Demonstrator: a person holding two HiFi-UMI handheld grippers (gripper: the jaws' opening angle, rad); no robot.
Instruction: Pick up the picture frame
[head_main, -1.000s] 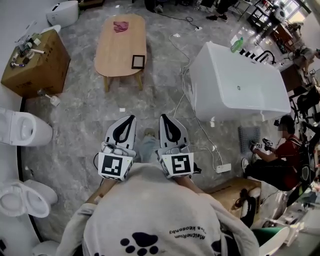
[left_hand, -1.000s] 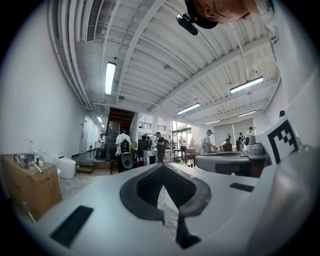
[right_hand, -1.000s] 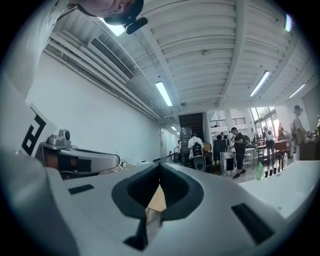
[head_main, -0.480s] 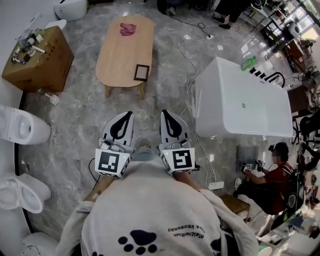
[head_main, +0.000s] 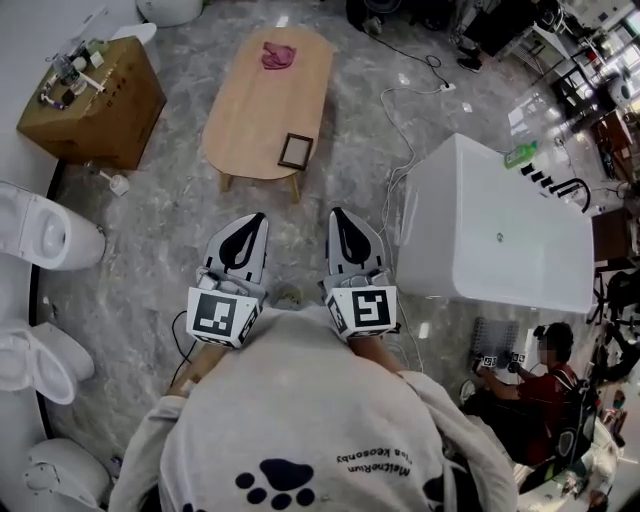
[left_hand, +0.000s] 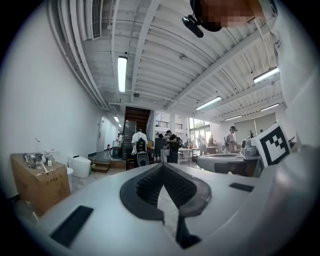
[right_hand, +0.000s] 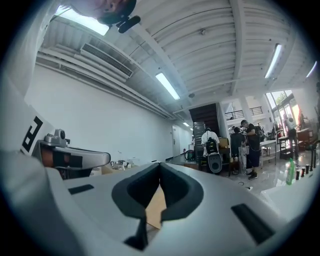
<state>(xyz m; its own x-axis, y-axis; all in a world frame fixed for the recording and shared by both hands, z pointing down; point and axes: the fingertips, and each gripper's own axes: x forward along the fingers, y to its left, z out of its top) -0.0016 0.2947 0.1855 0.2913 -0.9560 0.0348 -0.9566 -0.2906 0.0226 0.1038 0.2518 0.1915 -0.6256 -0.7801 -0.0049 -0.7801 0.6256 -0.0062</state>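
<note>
1. Picture frame (head_main: 295, 150) lies flat near the near right edge of the oval wooden desk (head_main: 245, 105).
2. Left claw (head_main: 254, 222) and right claw (head_main: 341, 218) are both closed and empty, well short of it.

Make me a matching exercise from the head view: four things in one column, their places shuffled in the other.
Things:
1. picture frame
2. pink cloth
3. cardboard box
4. white bathtub

Places:
A. on the floor at the view's right
B. at the far end of the wooden table
C. on the floor at the view's left, with fittings lying on top
D. at the table's near end, by its right edge

Right pairs: 1-D, 2-B, 3-C, 4-A.
</note>
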